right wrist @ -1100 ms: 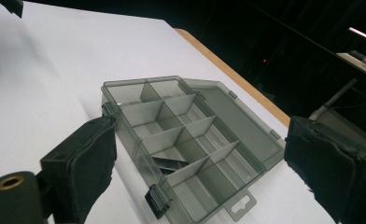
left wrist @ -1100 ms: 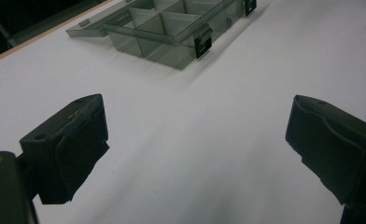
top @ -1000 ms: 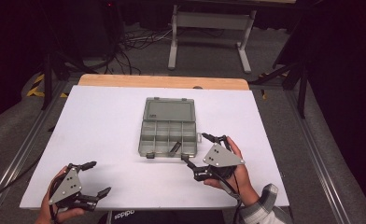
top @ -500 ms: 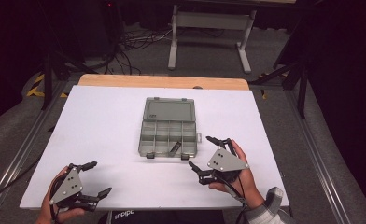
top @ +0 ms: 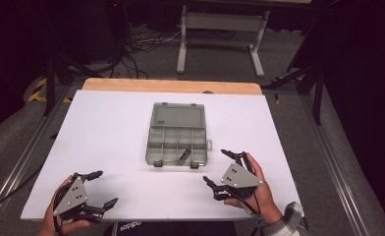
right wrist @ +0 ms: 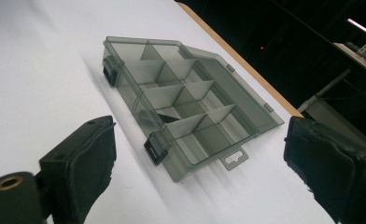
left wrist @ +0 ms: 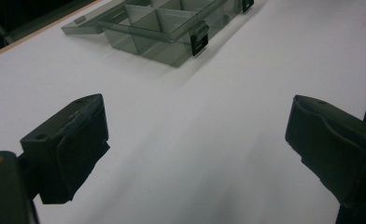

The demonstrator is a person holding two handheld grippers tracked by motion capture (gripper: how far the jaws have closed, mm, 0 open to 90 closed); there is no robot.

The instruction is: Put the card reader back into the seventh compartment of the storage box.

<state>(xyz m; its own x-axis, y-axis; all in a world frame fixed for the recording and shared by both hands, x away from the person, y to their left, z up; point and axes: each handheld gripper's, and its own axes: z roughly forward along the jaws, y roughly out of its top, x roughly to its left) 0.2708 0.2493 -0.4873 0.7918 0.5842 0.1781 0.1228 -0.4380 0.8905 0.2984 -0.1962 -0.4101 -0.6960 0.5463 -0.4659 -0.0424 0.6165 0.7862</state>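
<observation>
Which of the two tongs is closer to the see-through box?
The right tongs are closer. They sit just off the open box's near right corner, while the left tongs rest farther away at the table's near left corner.

Smoky translucent glossy plastic organiser box [top: 177, 135] on matt white, perhaps paper-covered, wood-edged table [top: 107, 123].

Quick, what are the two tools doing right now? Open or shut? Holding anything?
Left tool: open, holding nothing, over the white table.
Right tool: open, holding nothing, near the open grey box.
</observation>
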